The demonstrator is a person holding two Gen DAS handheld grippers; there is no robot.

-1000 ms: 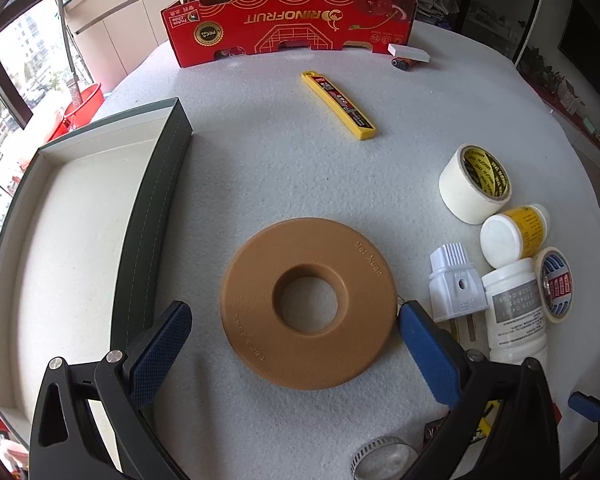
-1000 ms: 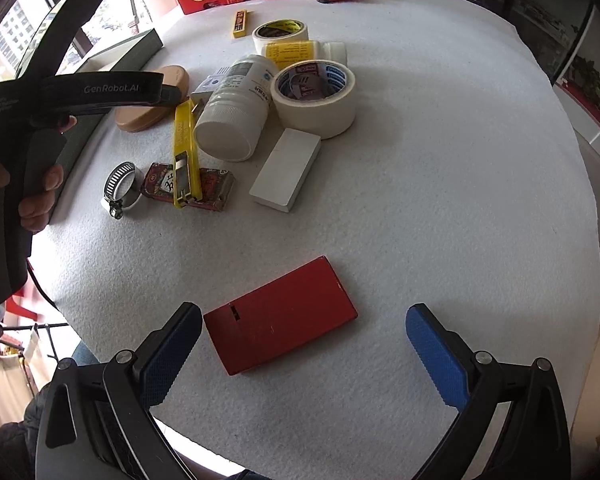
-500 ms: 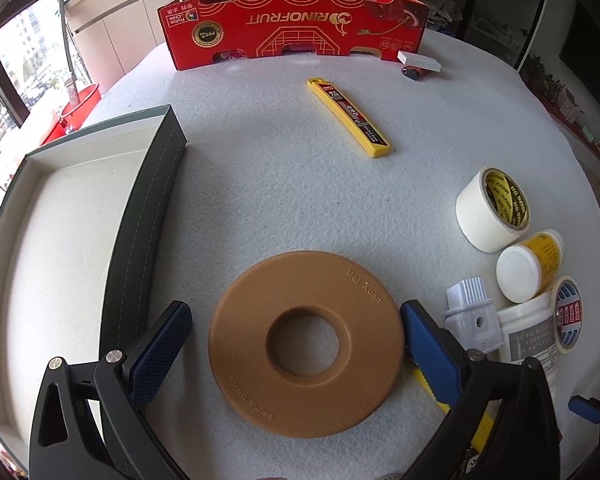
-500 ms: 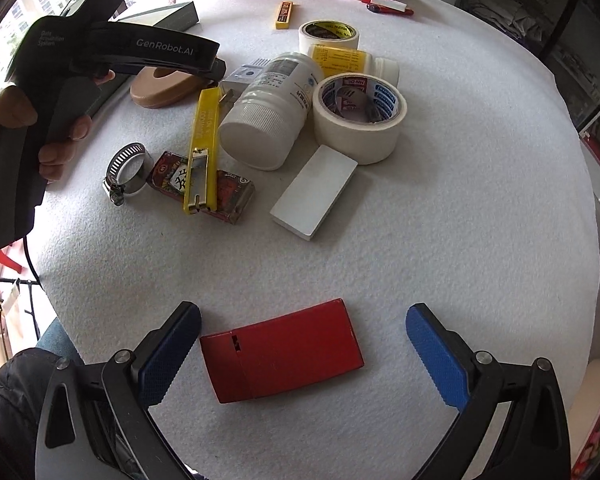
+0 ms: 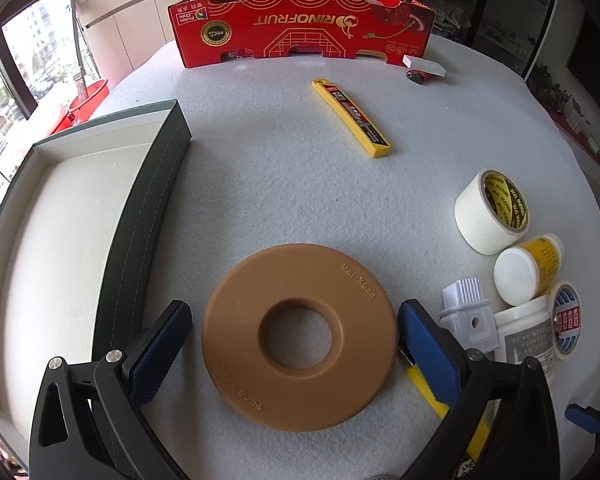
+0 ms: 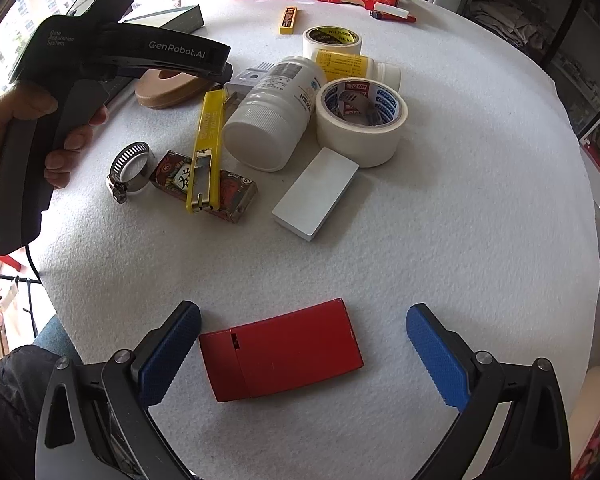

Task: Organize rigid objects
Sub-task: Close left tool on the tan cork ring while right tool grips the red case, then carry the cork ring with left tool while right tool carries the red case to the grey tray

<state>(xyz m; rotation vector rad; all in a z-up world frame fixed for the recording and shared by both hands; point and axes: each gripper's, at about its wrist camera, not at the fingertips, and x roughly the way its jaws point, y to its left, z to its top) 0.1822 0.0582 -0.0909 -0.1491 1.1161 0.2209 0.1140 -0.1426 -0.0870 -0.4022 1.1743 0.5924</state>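
White felt table [image 5: 280,168], L tool [image 5: 296,344] agape astride tan ring [image 5: 300,336], R tool [image 6: 304,354] agape over red case [image 6: 280,360].

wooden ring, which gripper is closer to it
Left. The left gripper is open with its fingers on either side of the wooden ring. The right gripper is open around the red case, far from the ring.
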